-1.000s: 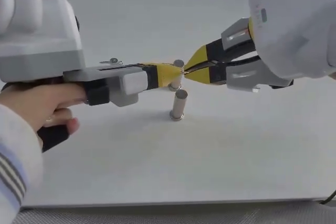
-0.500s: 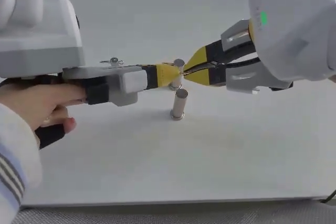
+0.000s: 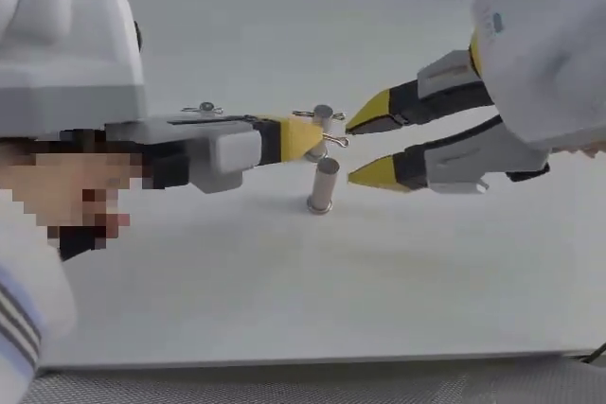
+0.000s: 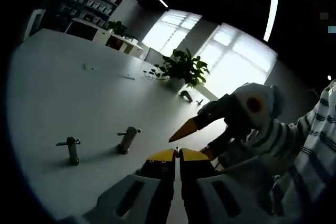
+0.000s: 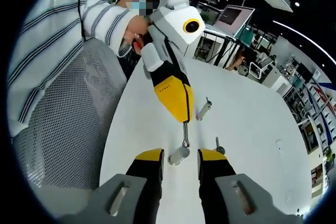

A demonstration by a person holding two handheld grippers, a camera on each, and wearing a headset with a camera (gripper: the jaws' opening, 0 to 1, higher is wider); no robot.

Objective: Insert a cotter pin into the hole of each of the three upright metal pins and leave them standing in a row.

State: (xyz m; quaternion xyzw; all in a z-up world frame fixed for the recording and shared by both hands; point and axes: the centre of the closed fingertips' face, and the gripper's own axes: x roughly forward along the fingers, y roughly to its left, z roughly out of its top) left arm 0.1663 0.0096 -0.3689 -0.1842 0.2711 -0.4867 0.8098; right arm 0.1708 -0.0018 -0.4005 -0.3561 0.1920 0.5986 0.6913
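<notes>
yellow tips of the left claw (image 3: 318, 136) were pressed together on a cotter pin (image 3: 333, 141). its looped end stuck out toward the right claw (image 3: 351, 150), and its legs were hidden inside the tips. the right claw was spread wide, one tip above the loop and one below, touching nothing.

three metal pins stood upright on the white desk (image 3: 284, 272). the nearest pin (image 3: 323, 186) was bare and stood just below the held cotter pin; whether the two touched was hard to tell. the middle pin (image 3: 322, 116) had a second cotter pin (image 3: 303, 114) through its head, and its lower part was hidden behind the left claw. the far pin (image 3: 205, 109) was small, its base cut off by the gripper's grey body, with something thin across its top.

in the right gripper view the loop hung just beside the top of the nearest pin (image 5: 178, 156), between the spread tips. in the left gripper view the held cotter pin was too thin to make out.
</notes>
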